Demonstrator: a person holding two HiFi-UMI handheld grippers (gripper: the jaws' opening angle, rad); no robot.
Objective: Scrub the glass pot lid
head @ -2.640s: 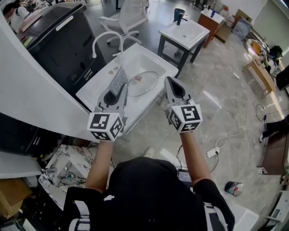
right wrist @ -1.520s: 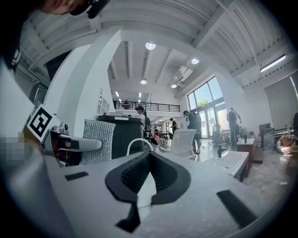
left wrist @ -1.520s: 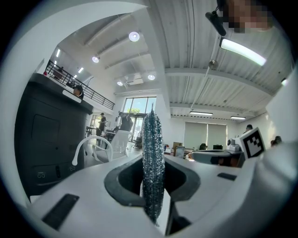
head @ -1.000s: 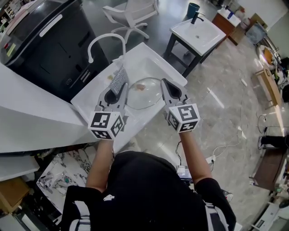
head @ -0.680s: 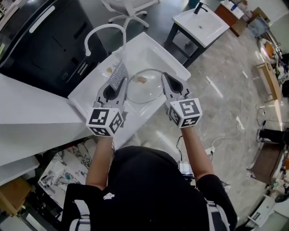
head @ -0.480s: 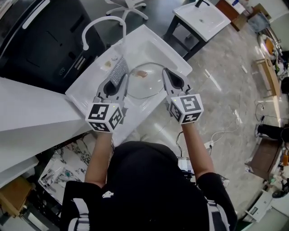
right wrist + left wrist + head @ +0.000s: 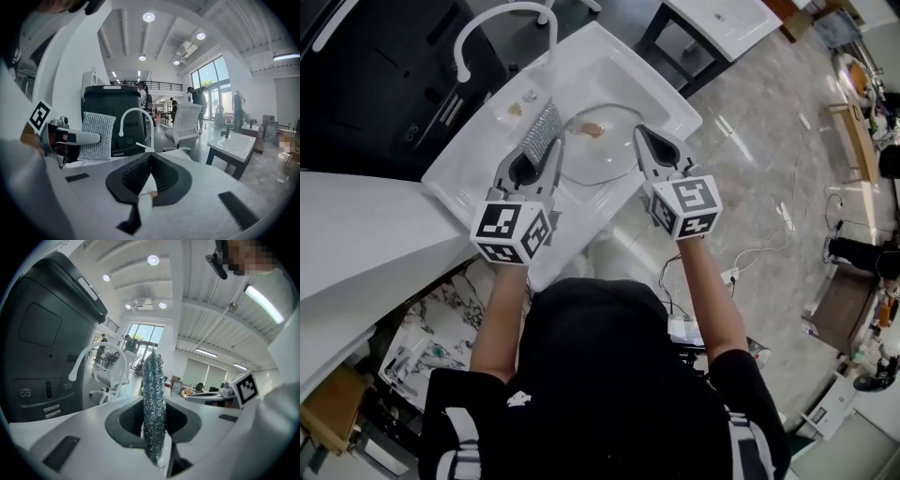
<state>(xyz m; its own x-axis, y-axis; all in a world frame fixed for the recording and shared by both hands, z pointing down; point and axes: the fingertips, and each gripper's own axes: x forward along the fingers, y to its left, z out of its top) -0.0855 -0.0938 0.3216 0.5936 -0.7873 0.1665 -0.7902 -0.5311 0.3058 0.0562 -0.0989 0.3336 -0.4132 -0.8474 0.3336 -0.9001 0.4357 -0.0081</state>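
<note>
**Head view:** camera above the person, facing steeply down on the sink (image 7: 658,82), with the left gripper (image 7: 542,155) and right gripper (image 7: 642,136) close below.

**Left gripper view:** camera on that gripper, facing almost level across the sink toward the faucet (image 7: 86,352); the right gripper enters at right.

**Right gripper view:** likewise near level, with the left gripper and its scouring pad (image 7: 96,136) at left.

The faucet is common to all three views.

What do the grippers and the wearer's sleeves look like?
The left claw and right claw are grey tapered shells with black pads inside, each backed by a white cube with black square markers. The person wears a black short-sleeved shirt with white sleeve markings.
</note>
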